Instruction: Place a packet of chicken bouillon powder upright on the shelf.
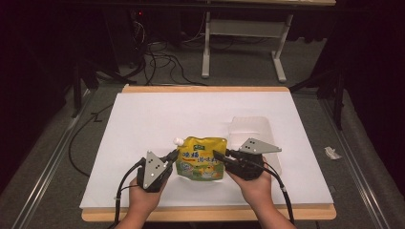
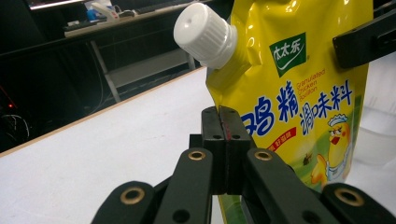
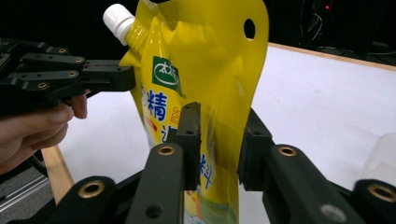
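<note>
Glossy yellow spouted seasoning pouch (image 1: pixel 201 158) upright at six o'clock on white table (image 1: pixel 143 124). Left gripper (image 2: pixel 226 122) clamped on its edge; right gripper (image 3: pixel 219 126) pinching the other side. Likely to slip, tip.

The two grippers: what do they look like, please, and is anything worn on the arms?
Both the left gripper and the right gripper are black, with linked bars joined by brass-coloured rivets and flat rectangular jaws. Each carries a grey three-cornered plate dotted with small holes on top, and a black cable trails back from each. The forearms are bare: no sleeves, no gloves.
</note>
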Motion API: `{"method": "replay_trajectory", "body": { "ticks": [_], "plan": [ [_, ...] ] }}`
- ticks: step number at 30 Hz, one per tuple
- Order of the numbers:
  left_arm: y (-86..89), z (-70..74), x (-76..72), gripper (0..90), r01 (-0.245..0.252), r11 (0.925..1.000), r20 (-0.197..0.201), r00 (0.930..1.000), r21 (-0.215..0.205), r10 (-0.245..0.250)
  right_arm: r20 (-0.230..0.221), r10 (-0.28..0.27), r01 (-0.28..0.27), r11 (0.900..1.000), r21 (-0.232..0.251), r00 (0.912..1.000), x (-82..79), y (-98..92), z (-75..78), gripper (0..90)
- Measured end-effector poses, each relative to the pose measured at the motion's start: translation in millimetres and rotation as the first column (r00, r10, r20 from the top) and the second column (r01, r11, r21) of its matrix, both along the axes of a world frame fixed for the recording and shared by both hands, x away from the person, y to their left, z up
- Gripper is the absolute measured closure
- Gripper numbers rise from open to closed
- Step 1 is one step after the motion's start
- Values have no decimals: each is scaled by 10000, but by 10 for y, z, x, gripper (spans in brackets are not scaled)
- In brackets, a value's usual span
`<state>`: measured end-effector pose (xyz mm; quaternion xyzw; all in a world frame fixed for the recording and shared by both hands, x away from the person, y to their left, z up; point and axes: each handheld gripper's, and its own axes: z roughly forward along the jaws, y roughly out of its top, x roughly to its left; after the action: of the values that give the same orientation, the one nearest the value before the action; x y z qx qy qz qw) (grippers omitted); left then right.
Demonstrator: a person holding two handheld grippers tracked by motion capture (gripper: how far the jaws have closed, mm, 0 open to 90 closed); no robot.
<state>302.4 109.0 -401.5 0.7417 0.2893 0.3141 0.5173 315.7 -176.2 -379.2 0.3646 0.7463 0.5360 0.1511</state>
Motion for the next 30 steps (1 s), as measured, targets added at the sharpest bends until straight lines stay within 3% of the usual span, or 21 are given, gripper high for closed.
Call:
{"method": "replay_trajectory", "body": {
  "ticks": [2,10,19,24,30],
  "plan": [
    [0,-6,13,900,71,9999,-206,9998,-72,-73,-33,84,-84,10000,-40,10000,-29,-2,-29,726],
    [-1,-17,-34,900,70,10000,-257,9996,-18,-71,-25,458,-457,9989,85,9989,-108,-21,-84,689],
    [43,-43,-46,880,38,9991,-507,9987,-426,-60,124,644,-645,9979,73,9978,-119,-2,-113,645],
    [68,-59,-35,830,-24,9982,-723,9974,-597,-19,-131,732,-730,9972,157,9972,-85,16,-179,615],
    [102,-94,-54,790,-72,9986,-868,9962,-522,27,-366,896,-893,9960,86,9953,-67,70,-220,576]
  ]
}}
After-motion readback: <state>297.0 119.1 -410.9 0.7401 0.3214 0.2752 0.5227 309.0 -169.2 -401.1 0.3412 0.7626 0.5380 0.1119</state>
